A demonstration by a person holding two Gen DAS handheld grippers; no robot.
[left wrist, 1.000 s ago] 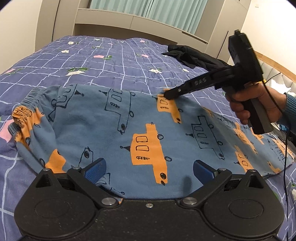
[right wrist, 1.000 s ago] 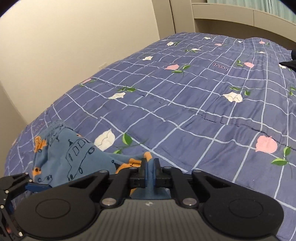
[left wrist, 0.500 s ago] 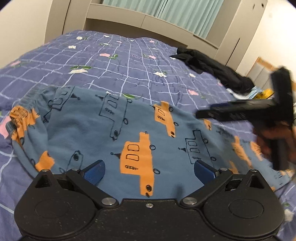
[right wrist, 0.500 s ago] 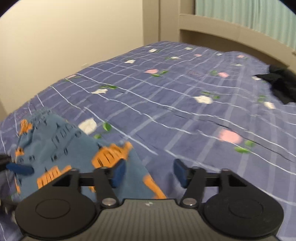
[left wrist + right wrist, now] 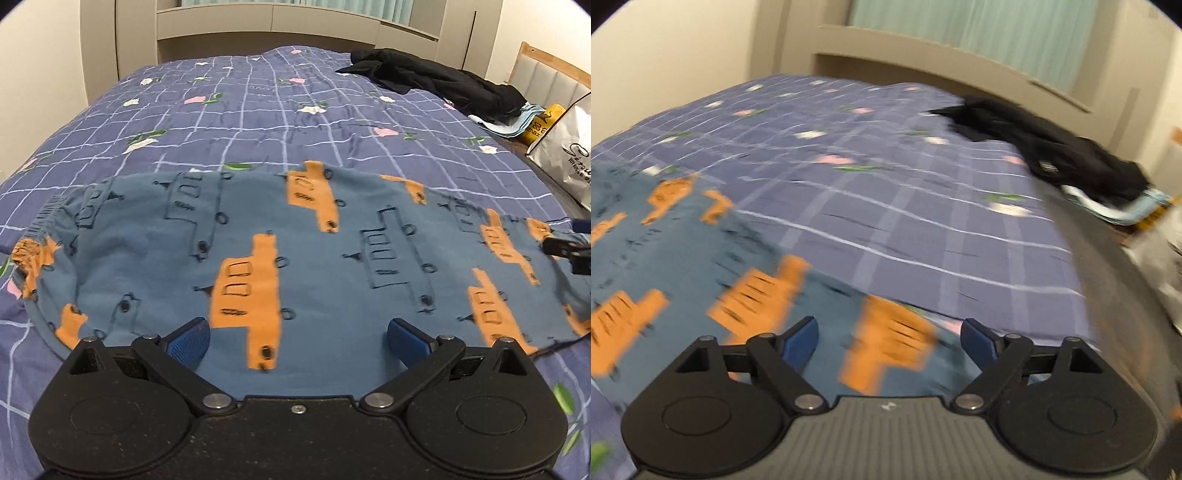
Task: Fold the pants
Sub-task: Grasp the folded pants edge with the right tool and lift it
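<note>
The blue pants (image 5: 295, 258) with orange and outlined truck prints lie folded lengthwise across the blue checked bedspread (image 5: 258, 110), waistband at the left. My left gripper (image 5: 297, 338) is open and empty, just above the pants' near edge. My right gripper (image 5: 888, 341) is open and empty over the leg end of the pants (image 5: 701, 266); that view is motion-blurred. Its tip shows at the right edge of the left wrist view (image 5: 570, 251).
A heap of black clothes (image 5: 436, 79) lies at the far right of the bed, also in the right wrist view (image 5: 1052, 155). A white shopping bag (image 5: 565, 155) and a yellow package stand beside the bed at right. A headboard shelf runs along the back.
My right gripper let go of the pants' far edge, opened, and swung right toward the leg end. The left gripper stayed open near the front edge.
</note>
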